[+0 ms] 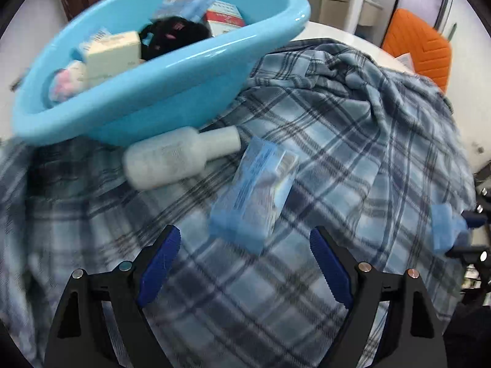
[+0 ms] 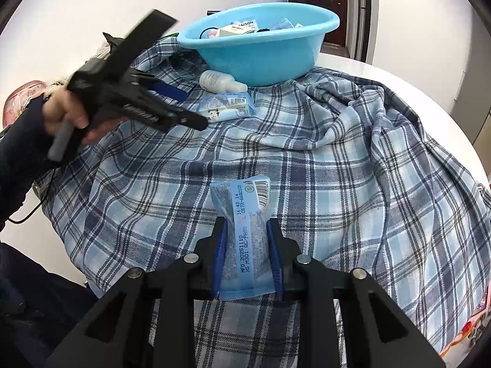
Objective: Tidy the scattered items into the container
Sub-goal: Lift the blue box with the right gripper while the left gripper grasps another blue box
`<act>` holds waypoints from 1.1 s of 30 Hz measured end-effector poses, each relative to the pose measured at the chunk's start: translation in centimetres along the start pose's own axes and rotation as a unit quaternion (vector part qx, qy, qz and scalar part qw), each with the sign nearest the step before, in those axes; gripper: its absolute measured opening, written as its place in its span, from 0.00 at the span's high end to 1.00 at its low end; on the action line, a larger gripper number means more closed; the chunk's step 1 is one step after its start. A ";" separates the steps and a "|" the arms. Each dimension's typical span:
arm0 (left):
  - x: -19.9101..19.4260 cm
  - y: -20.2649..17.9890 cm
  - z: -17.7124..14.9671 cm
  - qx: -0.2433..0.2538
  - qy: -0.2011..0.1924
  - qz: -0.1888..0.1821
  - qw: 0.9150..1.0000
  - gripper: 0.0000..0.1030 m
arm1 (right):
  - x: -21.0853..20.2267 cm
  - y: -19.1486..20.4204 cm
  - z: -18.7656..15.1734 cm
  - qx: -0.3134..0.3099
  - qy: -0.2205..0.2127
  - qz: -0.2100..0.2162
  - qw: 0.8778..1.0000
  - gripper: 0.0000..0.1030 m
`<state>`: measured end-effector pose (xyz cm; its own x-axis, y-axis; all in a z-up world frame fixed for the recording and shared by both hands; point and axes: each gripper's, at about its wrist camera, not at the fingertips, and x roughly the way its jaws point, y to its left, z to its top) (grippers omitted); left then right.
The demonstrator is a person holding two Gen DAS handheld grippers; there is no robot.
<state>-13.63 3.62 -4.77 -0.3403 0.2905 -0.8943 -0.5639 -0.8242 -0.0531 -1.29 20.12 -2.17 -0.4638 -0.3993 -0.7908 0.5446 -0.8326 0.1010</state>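
Note:
A light blue basin (image 1: pixel 172 70) (image 2: pixel 260 52) holding several boxes and packs stands on a blue plaid cloth (image 1: pixel 337 159) (image 2: pixel 337 168). A white bottle (image 1: pixel 178 156) (image 2: pixel 219 81) lies against its base, with a blue tissue pack (image 1: pixel 254 196) (image 2: pixel 227 105) beside it. My left gripper (image 1: pixel 245 245) is open and empty, just short of that pack; it also shows in the right wrist view (image 2: pixel 196 119). My right gripper (image 2: pixel 247 236) is shut on another blue tissue pack (image 2: pixel 245 230), held above the cloth; it shows at the left wrist view's right edge (image 1: pixel 445 227).
The cloth covers a round white table (image 2: pixel 414 92). An orange chair (image 1: pixel 423 52) stands beyond the table. A dark door (image 2: pixel 316 3) is behind the basin. A pink object (image 2: pixel 24 98) sits at the far left.

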 end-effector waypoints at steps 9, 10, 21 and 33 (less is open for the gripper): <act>0.0 1.4 1.8 0.000 -0.026 -0.016 1.000 0.14 | -0.1 -0.3 0.2 0.011 0.002 0.002 1.000 0.76; 0.0 1.4 1.8 0.005 -0.027 -0.015 1.000 0.14 | -0.1 -0.3 0.1 0.013 0.003 0.004 1.000 0.76; -0.4 1.4 1.3 -0.002 -0.014 -0.044 0.999 0.67 | -0.5 -0.4 0.0 0.020 0.000 0.009 1.000 0.76; -3.1 -0.9 -1.7 0.012 -0.008 -0.041 0.999 0.70 | -0.5 -0.4 -0.2 0.021 -0.003 0.016 1.000 0.76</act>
<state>-10.81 2.61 -2.66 -0.3035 0.3647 -0.8803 -0.6086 -0.7850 -0.1155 -1.20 20.71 -1.93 -0.4515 -0.4281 -0.7829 0.5301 -0.8345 0.1506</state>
